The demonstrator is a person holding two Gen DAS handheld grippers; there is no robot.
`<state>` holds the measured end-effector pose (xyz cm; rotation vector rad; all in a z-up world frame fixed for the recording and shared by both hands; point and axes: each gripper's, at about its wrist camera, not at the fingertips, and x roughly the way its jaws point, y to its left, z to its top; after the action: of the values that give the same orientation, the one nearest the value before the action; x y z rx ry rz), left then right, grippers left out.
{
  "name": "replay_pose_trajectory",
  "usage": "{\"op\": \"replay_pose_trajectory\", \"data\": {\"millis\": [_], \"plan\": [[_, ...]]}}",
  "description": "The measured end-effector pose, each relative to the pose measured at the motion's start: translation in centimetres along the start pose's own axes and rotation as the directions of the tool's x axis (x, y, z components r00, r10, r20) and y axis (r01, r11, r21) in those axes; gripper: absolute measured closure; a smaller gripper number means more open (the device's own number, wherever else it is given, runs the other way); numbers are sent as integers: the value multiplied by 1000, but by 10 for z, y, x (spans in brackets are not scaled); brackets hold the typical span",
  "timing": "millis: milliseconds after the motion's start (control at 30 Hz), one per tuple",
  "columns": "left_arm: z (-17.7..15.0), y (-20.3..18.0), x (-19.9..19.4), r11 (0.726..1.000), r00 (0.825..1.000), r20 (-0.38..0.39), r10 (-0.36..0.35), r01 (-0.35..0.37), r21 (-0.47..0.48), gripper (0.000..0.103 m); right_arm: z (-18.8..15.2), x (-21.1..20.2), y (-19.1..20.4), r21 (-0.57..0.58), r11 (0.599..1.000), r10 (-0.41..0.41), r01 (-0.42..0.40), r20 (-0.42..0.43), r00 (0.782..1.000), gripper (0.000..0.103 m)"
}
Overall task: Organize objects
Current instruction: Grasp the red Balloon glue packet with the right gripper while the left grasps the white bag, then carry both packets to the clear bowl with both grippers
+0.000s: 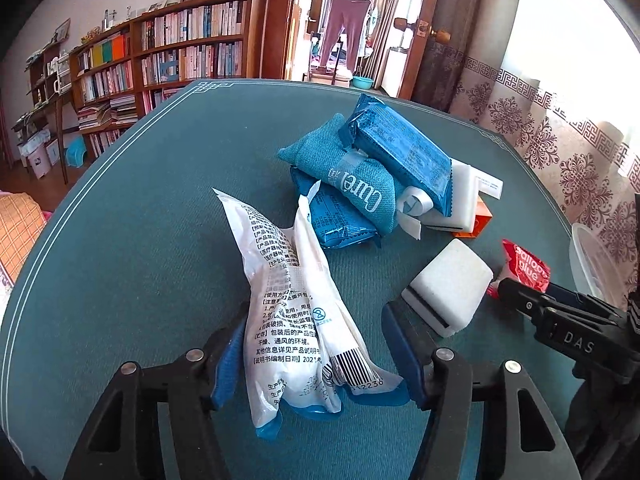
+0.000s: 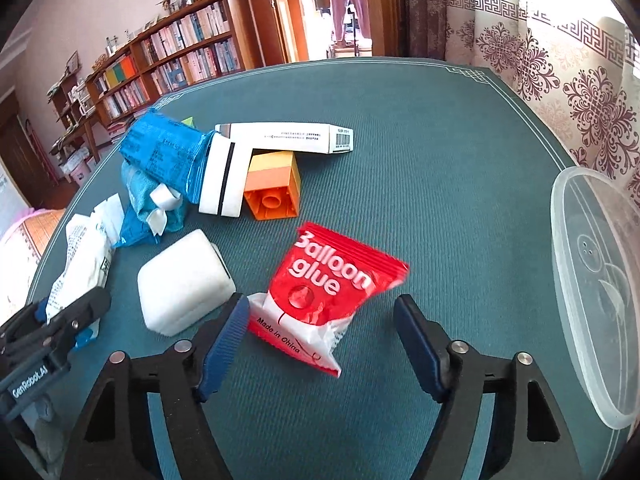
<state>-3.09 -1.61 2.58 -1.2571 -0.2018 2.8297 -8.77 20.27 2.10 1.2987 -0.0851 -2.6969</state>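
Left wrist view
Left claw (image 1: 316,356): I have it angled down, jaws apart astride the white pack (image 1: 298,312), pads not pressing.
Risk: limp pack may fold and slip as I close.

Right wrist view
Right claw (image 2: 320,344): tilted down, released over the glue sachet (image 2: 332,292), mid-table.
Risk: left pad may shove the sponge (image 2: 184,280) beside it.
Tub (image 2: 592,280): right edge.

Home living room, full bookshelves (image 1: 168,52), patterned curtains (image 2: 560,72), hanging laundry (image 1: 346,28)
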Motion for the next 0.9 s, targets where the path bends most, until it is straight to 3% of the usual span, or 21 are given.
{"op": "replay_pose_trajectory", "data": {"millis": [200, 500, 567, 633, 900], "plan": [[-2, -1, 6, 1000, 1000, -17, 1, -1, -9, 34, -3, 1, 4, -34, 999, -38, 40, 34, 999, 48], [-3, 7, 9, 999, 999, -34, -16, 14, -52, 34, -15, -11, 4, -41, 999, 8, -5, 71, 997, 53], [-3, 5, 8, 999, 1000, -26, -5, 3, -45, 44, -17, -16, 7, -51, 999, 16, -12, 78, 997, 54], [-3, 6, 7, 999, 1000, -21, 13, -14, -42, 48, -19, -21, 8, -52, 998, 27, -23, 82, 996, 54], [-4, 3, -6, 999, 999, 20, 41, -40, -34, 50, -24, -44, -4, -34, 998, 63, -60, 81, 995, 54]]}}
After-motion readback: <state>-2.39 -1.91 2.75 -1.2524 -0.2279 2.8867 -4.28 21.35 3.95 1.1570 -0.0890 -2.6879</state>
